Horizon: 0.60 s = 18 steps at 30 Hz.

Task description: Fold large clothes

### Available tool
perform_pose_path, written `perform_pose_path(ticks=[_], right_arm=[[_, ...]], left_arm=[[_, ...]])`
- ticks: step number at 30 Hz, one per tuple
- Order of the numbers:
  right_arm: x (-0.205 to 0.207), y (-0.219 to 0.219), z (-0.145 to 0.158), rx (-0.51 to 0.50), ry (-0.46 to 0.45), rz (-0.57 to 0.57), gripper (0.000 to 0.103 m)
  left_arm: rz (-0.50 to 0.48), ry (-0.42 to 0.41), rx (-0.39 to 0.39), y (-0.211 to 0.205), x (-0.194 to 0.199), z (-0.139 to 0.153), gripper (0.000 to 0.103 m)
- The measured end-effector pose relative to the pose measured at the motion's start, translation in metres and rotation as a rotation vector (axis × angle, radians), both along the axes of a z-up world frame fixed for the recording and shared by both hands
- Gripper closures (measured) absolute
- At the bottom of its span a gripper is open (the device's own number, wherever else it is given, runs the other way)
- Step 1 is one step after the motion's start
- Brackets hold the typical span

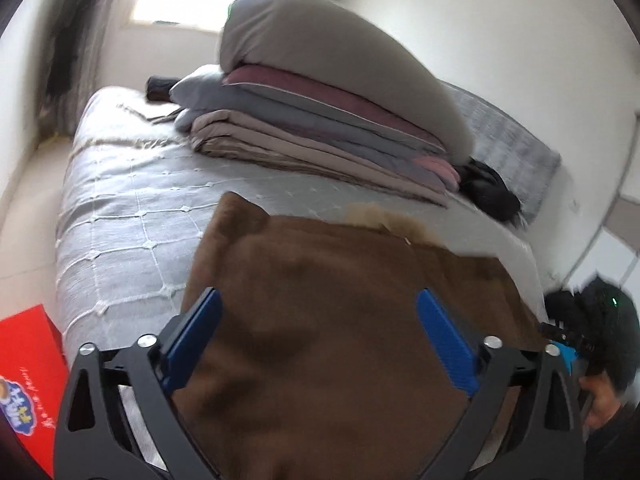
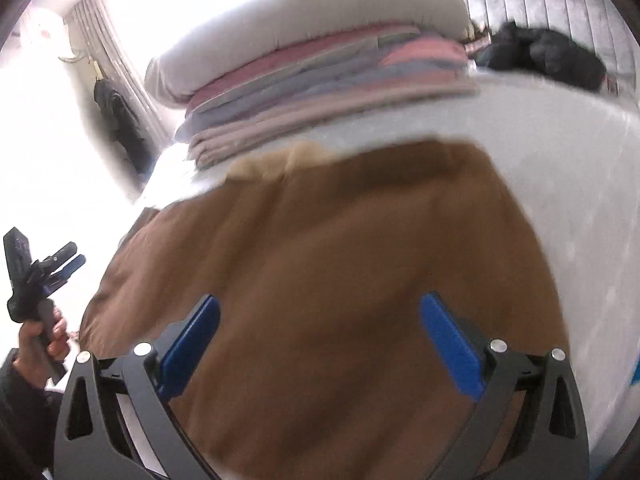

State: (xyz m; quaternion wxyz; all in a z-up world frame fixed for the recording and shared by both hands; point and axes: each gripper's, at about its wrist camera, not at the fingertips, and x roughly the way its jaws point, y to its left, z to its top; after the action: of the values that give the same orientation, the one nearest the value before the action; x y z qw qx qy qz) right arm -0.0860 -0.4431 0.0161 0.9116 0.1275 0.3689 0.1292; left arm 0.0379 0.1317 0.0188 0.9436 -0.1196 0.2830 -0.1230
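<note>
**Both claws wide over the brown garment**

My left claw and right claw gape wide, gripping nothing. The brown garment lies spread on the bed beneath them, near a stack of folded bedding.

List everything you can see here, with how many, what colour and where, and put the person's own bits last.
garment: one, brown, flat on the near bed
bed: one, grey quilted cover, under everything
bedding stack: one, beige, pink, grey layers, far half of the bed
black clothes: one heap, by the headboard
headboard: one, grey, far end
box: one, red, left of the bed
left gripper: black, blue pads, open above the garment
right gripper: same, open above the garment
hand: one, holding the left gripper
</note>
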Motion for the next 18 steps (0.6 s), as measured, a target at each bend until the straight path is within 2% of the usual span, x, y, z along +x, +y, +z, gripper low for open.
perform_pose_path(ticks=[1, 2, 3, 4, 5, 6, 7, 8, 9, 12, 13, 15, 17, 18], right_arm=[[-0.002, -0.002, -0.019, -0.038, 0.116, -0.013, 0.007], [-0.001, -0.007, -0.033, -0.054, 0.196, 0.000, 0.007], [-0.009, -0.011, -0.035, -0.047, 0.178, 0.027, 0.007], [-0.019, -0.016, -0.028, -0.050, 0.155, 0.001, 0.007], [-0.024, -0.020, -0.022, -0.038, 0.157, -0.027, 0.007], [-0.030, -0.025, -0.014, 0.012, 0.155, -0.055, 0.007], [-0.039, -0.033, -0.005, 0.089, 0.146, -0.087, 0.007], [-0.044, -0.034, 0.001, 0.103, 0.147, -0.120, 0.007], [-0.050, -0.032, 0.007, 0.082, 0.151, -0.160, 0.007], [-0.060, -0.014, 0.015, 0.083, 0.143, -0.092, 0.007], [-0.063, -0.014, 0.014, 0.113, 0.151, -0.097, 0.007], [-0.067, -0.028, 0.001, 0.331, 0.153, -0.127, 0.007], [-0.072, -0.042, -0.016, 0.471, 0.153, -0.169, 0.007], [-0.073, -0.048, -0.025, 0.525, 0.185, -0.179, 0.007]], left_arm=[[-0.022, 0.029, 0.041, -0.004, -0.007, -0.005, 0.008], [-0.040, 0.067, 0.076, -0.007, -0.010, -0.012, 0.008], [-0.058, 0.121, 0.118, -0.009, -0.011, -0.021, 0.008], [-0.058, 0.150, 0.138, -0.007, -0.012, -0.025, 0.008], [-0.045, 0.169, 0.145, -0.003, -0.016, -0.028, 0.008], [-0.024, 0.166, 0.108, 0.008, -0.026, -0.027, 0.008], [-0.019, 0.159, 0.061, 0.017, -0.034, -0.026, 0.008], [-0.021, 0.159, -0.011, 0.028, -0.043, -0.025, 0.008], [-0.032, 0.169, -0.121, 0.042, -0.054, -0.025, 0.008], [-0.062, 0.234, -0.399, 0.071, -0.076, -0.038, 0.008], [-0.064, 0.254, -0.458, 0.075, -0.084, -0.043, 0.008], [-0.047, 0.285, -0.569, 0.087, -0.098, -0.055, 0.008], [-0.028, 0.306, -0.635, 0.090, -0.108, -0.065, 0.008], [-0.017, 0.316, -0.666, 0.091, -0.110, -0.071, 0.008]])
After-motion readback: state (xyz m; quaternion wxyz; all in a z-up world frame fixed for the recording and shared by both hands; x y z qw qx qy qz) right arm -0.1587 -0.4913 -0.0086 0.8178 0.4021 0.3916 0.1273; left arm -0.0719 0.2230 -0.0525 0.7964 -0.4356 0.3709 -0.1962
